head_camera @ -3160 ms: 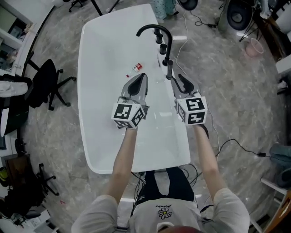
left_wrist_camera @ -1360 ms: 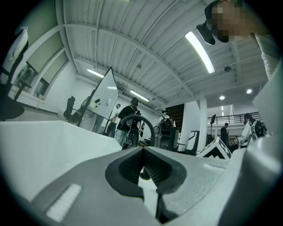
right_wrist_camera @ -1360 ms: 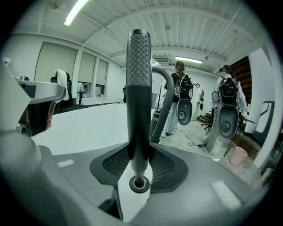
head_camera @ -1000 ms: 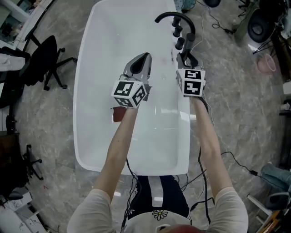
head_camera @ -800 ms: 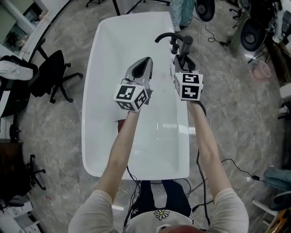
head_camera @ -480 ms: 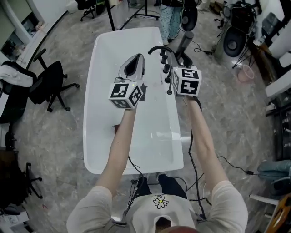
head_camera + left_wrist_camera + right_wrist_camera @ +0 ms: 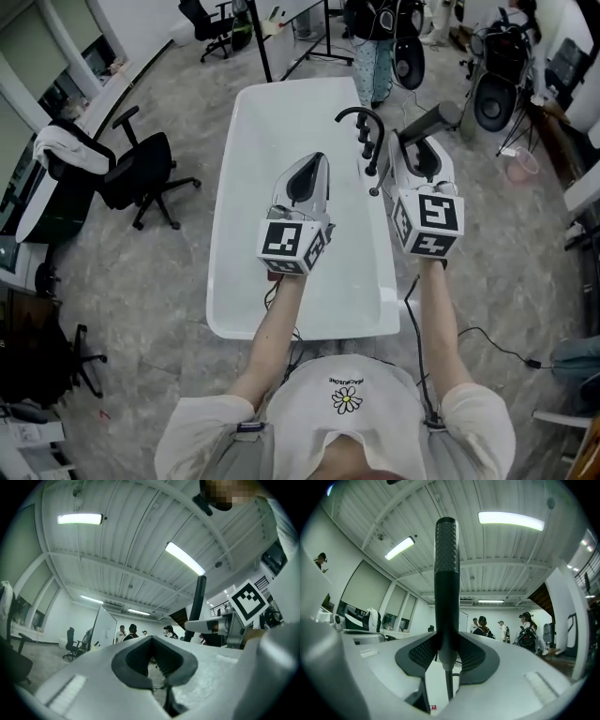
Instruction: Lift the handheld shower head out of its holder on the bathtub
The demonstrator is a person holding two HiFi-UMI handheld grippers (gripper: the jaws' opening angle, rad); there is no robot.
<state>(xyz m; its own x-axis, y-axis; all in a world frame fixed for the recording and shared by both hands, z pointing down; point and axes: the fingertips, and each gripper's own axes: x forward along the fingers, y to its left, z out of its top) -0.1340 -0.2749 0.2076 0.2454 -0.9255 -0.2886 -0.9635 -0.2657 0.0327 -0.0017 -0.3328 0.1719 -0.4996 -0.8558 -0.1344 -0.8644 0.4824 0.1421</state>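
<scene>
The black handheld shower head [image 7: 434,117] is off the tub's rim and up in the air, with my right gripper [image 7: 413,153] shut on its handle. In the right gripper view the wand [image 7: 446,569] stands upright between the pads, and its hose [image 7: 449,686] hangs down below. My left gripper [image 7: 311,171] hovers over the white bathtub [image 7: 225,234], jaws together with nothing in them. The left gripper view shows the wand [image 7: 200,603] beside it, to the right. The black curved faucet [image 7: 362,116] stands on the tub's right rim.
Beside the faucet are black tap knobs [image 7: 367,141]. A black office chair [image 7: 141,173] stands left of the tub. People [image 7: 375,28] and stands are at the far end. A cable [image 7: 478,330] lies on the floor to the right.
My right gripper closed on the shower head at the tub's right rim and has come up with it, clear of the faucet. The left gripper stayed shut over the tub.
</scene>
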